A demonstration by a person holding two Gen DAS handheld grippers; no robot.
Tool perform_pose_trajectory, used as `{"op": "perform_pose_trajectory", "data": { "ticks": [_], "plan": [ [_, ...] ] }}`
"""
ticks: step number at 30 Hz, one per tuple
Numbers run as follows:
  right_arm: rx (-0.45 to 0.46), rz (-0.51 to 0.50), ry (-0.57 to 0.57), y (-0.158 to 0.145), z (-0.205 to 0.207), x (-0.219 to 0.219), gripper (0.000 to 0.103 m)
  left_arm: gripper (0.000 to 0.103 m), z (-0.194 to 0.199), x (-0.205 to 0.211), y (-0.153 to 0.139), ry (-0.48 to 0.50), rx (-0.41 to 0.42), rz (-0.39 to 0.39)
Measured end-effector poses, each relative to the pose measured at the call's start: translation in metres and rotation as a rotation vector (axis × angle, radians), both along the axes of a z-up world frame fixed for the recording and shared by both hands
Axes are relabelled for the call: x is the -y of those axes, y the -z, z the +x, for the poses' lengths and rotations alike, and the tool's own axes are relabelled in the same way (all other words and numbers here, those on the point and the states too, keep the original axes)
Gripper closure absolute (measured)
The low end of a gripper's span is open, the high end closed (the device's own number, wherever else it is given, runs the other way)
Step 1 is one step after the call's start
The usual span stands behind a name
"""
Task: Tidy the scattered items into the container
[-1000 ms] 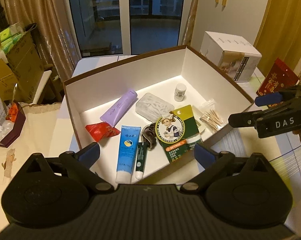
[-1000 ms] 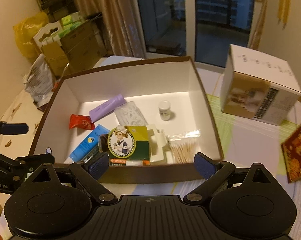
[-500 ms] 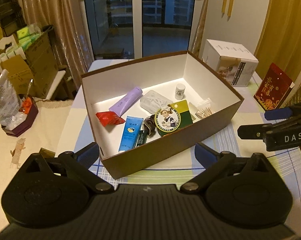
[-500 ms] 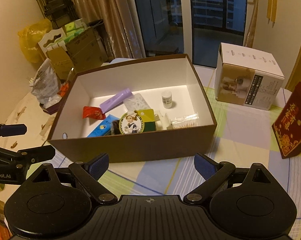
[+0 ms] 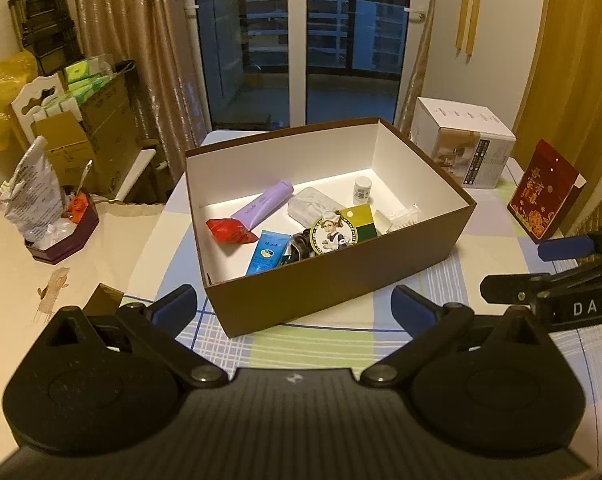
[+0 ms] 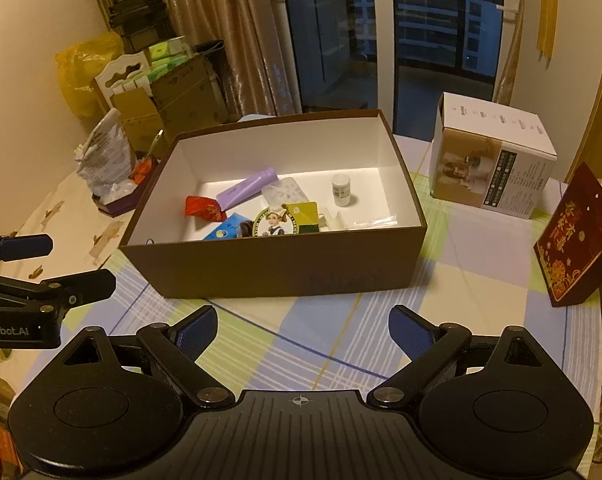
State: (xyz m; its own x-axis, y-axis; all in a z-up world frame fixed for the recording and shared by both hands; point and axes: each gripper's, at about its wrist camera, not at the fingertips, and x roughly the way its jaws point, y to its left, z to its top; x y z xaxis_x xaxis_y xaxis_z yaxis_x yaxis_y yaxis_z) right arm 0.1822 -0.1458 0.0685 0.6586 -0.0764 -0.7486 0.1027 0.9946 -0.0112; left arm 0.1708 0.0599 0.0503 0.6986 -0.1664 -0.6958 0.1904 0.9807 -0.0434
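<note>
Your left gripper [image 5: 293,306] and right gripper [image 6: 303,326] both hang level above the counter [image 6: 341,332], side by side and apart, fingers spread wide with nothing between the blue pads [image 6: 411,332], each one's fingers showing side-on at the edge of the other's view.

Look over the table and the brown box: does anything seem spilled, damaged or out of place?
Nothing stands out. The small items, such as the purple tube, red packet and white bottle, lie loosely inside the brown box. The white carton and red box stand on the tablecloth outside it. Both grippers are open and empty.
</note>
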Motion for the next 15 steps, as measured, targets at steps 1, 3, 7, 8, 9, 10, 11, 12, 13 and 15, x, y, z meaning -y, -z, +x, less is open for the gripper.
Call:
{"op": "perform_pose_trajectory", "data": {
  "ticks": [1, 3, 7, 8, 9, 10, 11, 12, 13, 15],
  "plan": [
    [-0.001, -0.004, -0.007, 0.000, -0.001, -0.001, 0.006, 0.001, -0.003, 0.001, -0.001, -0.009, 0.009, 0.006],
    [-0.007, -0.021, -0.025, -0.001, -0.003, -0.003, 0.006, 0.001, -0.010, 0.002, -0.002, -0.023, 0.029, 0.017],
    [-0.004, -0.052, -0.046, -0.002, -0.008, -0.005, 0.005, 0.001, -0.019, 0.005, -0.005, -0.041, 0.038, 0.021],
    [-0.001, -0.054, -0.050, -0.002, -0.010, -0.005, 0.005, 0.001, -0.021, 0.006, -0.006, -0.044, 0.041, 0.020],
    [0.003, -0.054, -0.055, -0.003, -0.012, -0.005, 0.005, 0.001, -0.023, 0.007, -0.007, -0.049, 0.044, 0.022],
    [0.009, -0.052, -0.058, -0.003, -0.013, -0.004, 0.005, 0.001, -0.026, 0.008, -0.008, -0.055, 0.050, 0.028],
    [0.015, -0.049, -0.059, -0.004, -0.015, -0.004, 0.005, 0.001, -0.028, 0.010, -0.009, -0.062, 0.056, 0.034],
    [0.022, -0.043, -0.059, -0.004, -0.018, -0.003, 0.005, 0.001, -0.030, 0.011, -0.010, -0.068, 0.062, 0.040],
    [0.031, -0.035, -0.055, -0.005, -0.020, -0.002, 0.005, 0.001, -0.032, 0.012, -0.011, -0.070, 0.066, 0.043],
    [0.044, -0.015, -0.041, -0.008, -0.024, 0.001, 0.005, 0.001, -0.037, 0.014, -0.012, -0.073, 0.071, 0.044]
  ]
}}
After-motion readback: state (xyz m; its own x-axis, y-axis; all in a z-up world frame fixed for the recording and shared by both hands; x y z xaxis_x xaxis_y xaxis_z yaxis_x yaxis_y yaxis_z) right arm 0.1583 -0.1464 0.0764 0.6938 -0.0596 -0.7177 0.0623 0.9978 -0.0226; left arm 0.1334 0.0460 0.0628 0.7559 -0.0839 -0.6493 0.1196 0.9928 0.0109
